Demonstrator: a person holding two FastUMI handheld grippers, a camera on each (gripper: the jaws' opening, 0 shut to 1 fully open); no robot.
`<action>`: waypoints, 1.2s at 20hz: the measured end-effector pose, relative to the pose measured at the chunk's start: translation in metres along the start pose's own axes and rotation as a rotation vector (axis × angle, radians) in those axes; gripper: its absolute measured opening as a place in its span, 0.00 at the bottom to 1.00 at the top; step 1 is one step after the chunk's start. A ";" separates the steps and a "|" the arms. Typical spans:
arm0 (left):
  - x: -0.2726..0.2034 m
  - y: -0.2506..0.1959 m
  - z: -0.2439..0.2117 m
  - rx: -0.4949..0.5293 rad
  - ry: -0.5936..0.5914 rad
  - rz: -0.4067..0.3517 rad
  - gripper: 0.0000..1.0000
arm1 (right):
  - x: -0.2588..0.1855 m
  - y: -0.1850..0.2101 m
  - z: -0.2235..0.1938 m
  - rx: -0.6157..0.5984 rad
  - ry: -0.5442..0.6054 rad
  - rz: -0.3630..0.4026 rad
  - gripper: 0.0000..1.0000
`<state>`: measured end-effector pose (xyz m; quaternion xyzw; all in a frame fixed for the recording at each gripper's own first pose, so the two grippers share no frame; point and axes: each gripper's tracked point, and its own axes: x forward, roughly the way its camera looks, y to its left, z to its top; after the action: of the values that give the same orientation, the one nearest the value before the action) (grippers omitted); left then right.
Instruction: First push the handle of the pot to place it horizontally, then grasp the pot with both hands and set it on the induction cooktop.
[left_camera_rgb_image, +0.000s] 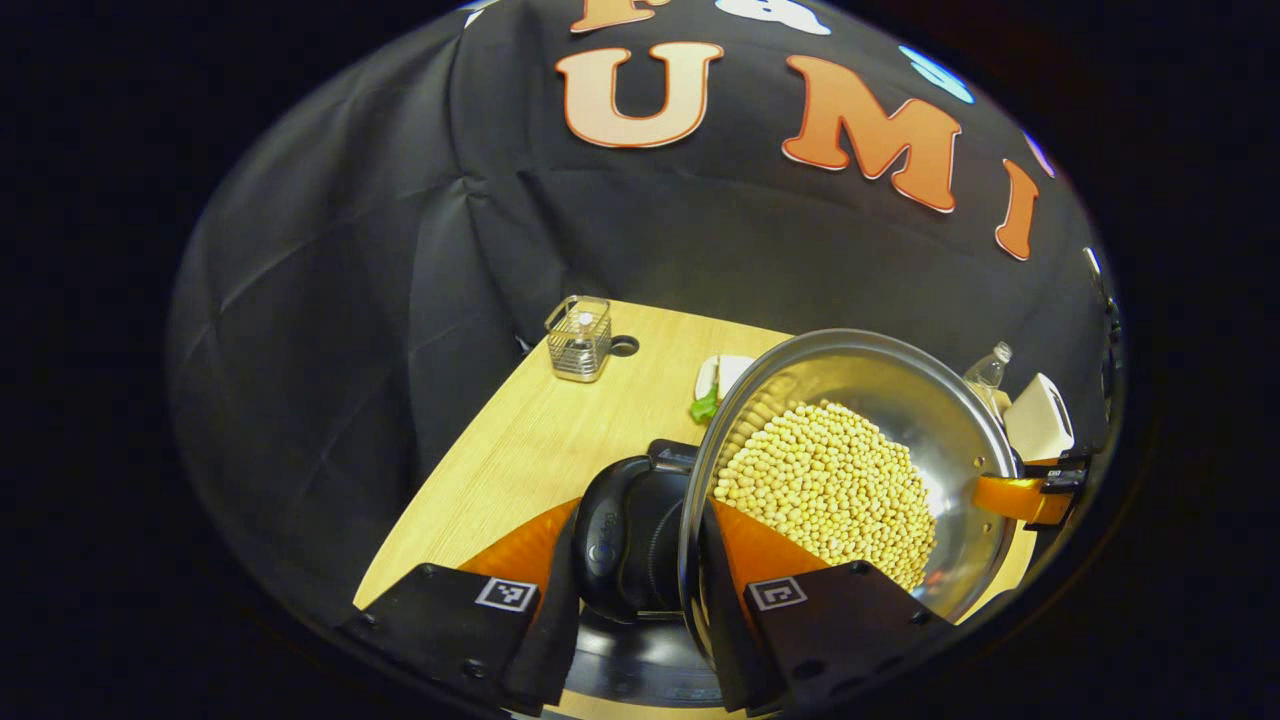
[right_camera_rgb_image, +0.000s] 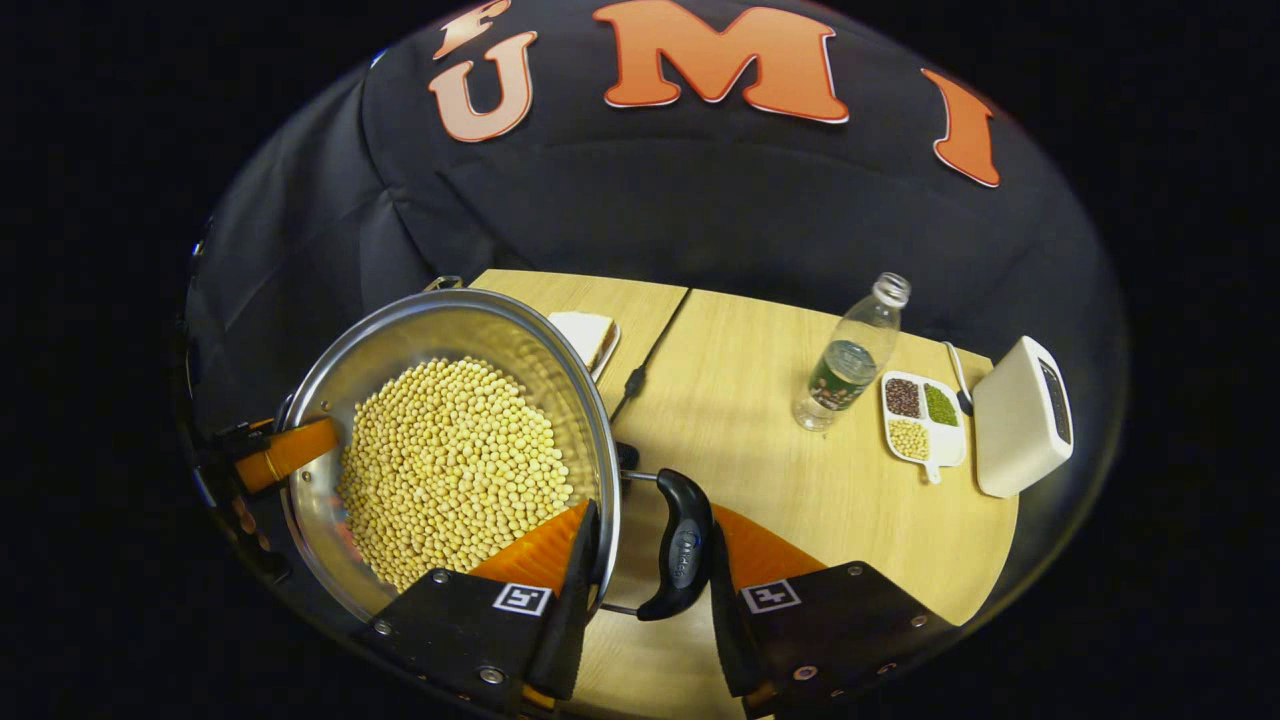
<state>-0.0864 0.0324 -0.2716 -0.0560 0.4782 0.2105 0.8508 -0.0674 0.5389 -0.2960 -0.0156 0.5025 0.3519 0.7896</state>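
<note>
A steel pot (left_camera_rgb_image: 900, 400) full of yellow soybeans (left_camera_rgb_image: 830, 490) is gripped from both sides. My left gripper (left_camera_rgb_image: 630, 600) is shut across its black side handle (left_camera_rgb_image: 625, 535) and rim, one finger outside the handle and one inside the wall. My right gripper (right_camera_rgb_image: 650, 590) is shut the same way on the opposite black handle (right_camera_rgb_image: 682, 545). Each view catches the other gripper's orange finger (left_camera_rgb_image: 1015, 497) (right_camera_rgb_image: 290, 450) hooked over the pot's (right_camera_rgb_image: 440, 320) far rim. A dark glossy surface (left_camera_rgb_image: 640, 660), possibly the cooktop, lies under the pot, mostly hidden.
On the wooden table (right_camera_rgb_image: 780, 480) stand a plastic bottle (right_camera_rgb_image: 850, 355), a divided dish of beans (right_camera_rgb_image: 922, 418) and a white box (right_camera_rgb_image: 1022, 415). A black cable (right_camera_rgb_image: 655, 350) runs toward the pot. A wire basket (left_camera_rgb_image: 578, 338) sits at the far corner, a white dish (left_camera_rgb_image: 722, 375) behind the pot.
</note>
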 end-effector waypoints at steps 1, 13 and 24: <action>0.001 0.000 0.003 -0.004 0.008 0.000 0.63 | 0.006 0.007 -0.002 -0.004 0.011 0.000 0.55; 0.011 -0.002 -0.001 -0.018 0.142 -0.040 0.63 | 0.048 0.017 -0.035 0.008 0.113 -0.039 0.55; 0.010 -0.002 -0.003 -0.028 0.197 -0.050 0.63 | 0.061 0.011 -0.047 0.018 0.131 -0.054 0.55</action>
<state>-0.0839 0.0325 -0.2817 -0.1004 0.5550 0.1892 0.8038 -0.0954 0.5628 -0.3645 -0.0449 0.5557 0.3243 0.7642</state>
